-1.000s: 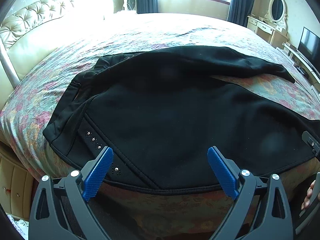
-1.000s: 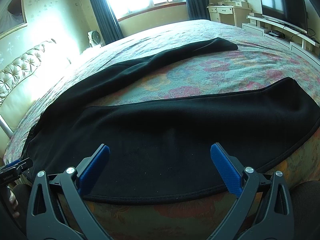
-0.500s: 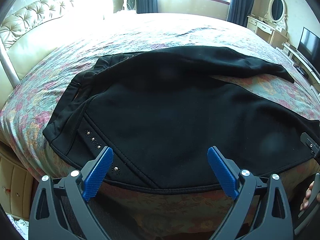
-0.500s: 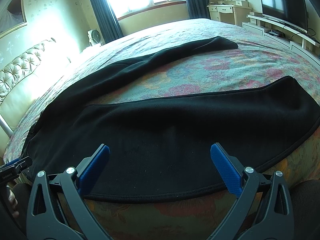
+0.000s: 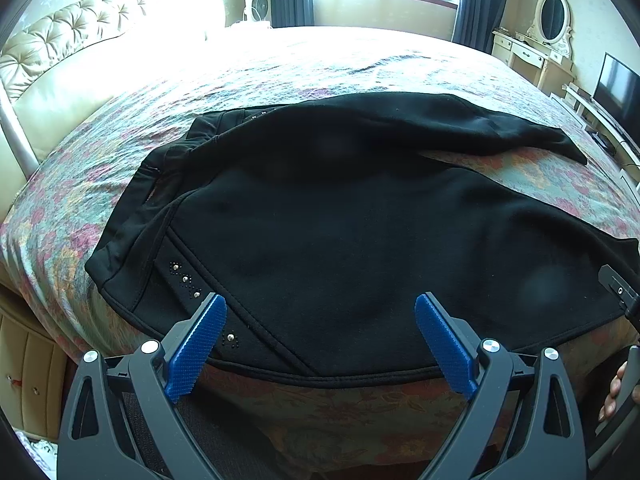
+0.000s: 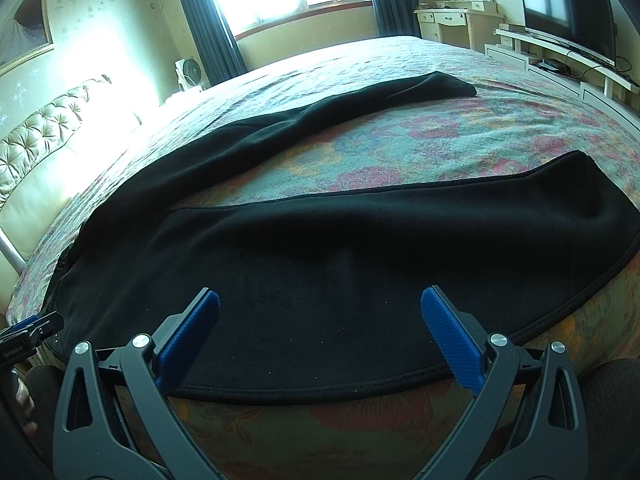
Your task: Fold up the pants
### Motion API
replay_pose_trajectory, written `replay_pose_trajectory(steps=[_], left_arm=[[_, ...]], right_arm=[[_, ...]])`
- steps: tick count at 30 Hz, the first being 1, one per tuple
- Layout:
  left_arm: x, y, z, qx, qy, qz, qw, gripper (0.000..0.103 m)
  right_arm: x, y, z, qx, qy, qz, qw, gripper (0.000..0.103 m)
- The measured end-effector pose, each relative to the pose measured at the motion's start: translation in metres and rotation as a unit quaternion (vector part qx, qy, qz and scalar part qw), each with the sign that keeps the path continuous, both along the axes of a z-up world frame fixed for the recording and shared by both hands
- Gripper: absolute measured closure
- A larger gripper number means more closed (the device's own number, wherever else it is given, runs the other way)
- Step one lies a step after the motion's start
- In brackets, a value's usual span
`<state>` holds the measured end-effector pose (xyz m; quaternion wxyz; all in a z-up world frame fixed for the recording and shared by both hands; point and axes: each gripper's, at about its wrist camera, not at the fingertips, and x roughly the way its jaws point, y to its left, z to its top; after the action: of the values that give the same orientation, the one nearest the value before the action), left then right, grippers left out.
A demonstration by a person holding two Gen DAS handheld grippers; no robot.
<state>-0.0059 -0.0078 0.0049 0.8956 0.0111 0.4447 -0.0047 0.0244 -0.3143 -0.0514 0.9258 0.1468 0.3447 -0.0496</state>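
At the far left a tufted cream headboard [image 5: 60, 36] is seen, with a small fan [image 6: 190, 72] standing by the dark curtains. A pair of black pants [image 5: 340, 232] is spread across the flower-patterned bedspread [image 5: 280, 68] of the bed, near its front edge. The waistband end, trimmed with a row of small studs [image 5: 185, 279], is laid toward the left; the two legs are splayed apart toward the right, with a wedge of bedspread shown between them. The left gripper [image 5: 320, 334] is held just over the hip part of the pants, its blue-padded jaws spread wide with nothing between them. The right gripper [image 6: 320, 336] is held over the nearer leg, close to its lower seam, jaws likewise spread wide and empty. Whether either touches the cloth cannot be told. Further right a white dressing table with an oval mirror [image 5: 551, 16] and a television [image 6: 568, 12] are seen.
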Motion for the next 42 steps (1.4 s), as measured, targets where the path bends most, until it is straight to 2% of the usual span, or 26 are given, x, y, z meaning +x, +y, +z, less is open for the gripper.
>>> replay_pose_trajectory(steps=[22,28,30,34,37,39,42], left_arm=[[0.000,-0.003,-0.002,0.008,0.001,-0.002,1.0000,0.009],[0.005,-0.002,-0.001,0.002,0.007,-0.020,0.9998,0.009],[0.010,0.002,-0.001,-0.015,0.015,-0.031,0.9993,0.009],[0.033,0.030,0.005,-0.079,0.032,-0.053,0.9950,0.009],[0.062,0.069,0.013,-0.144,0.047,-0.070,0.9860,0.009],[0.088,0.109,0.023,-0.193,0.042,-0.058,0.9786,0.009],[0.131,0.164,0.026,-0.233,0.052,-0.019,0.9709,0.009]], right_arm=[[0.005,0.003,-0.008,0.003,0.013,0.002,1.000,0.002],[0.012,0.007,-0.008,0.006,0.017,0.008,1.000,0.002],[0.016,0.010,-0.005,0.005,0.015,0.017,1.000,0.002],[0.028,0.020,0.005,-0.008,0.009,0.035,0.999,0.002],[0.037,0.028,0.010,-0.005,0.007,0.048,0.999,0.002],[0.042,0.035,0.013,0.001,0.005,0.055,0.998,0.002],[0.051,0.049,0.016,0.008,0.006,0.073,0.997,0.002]])
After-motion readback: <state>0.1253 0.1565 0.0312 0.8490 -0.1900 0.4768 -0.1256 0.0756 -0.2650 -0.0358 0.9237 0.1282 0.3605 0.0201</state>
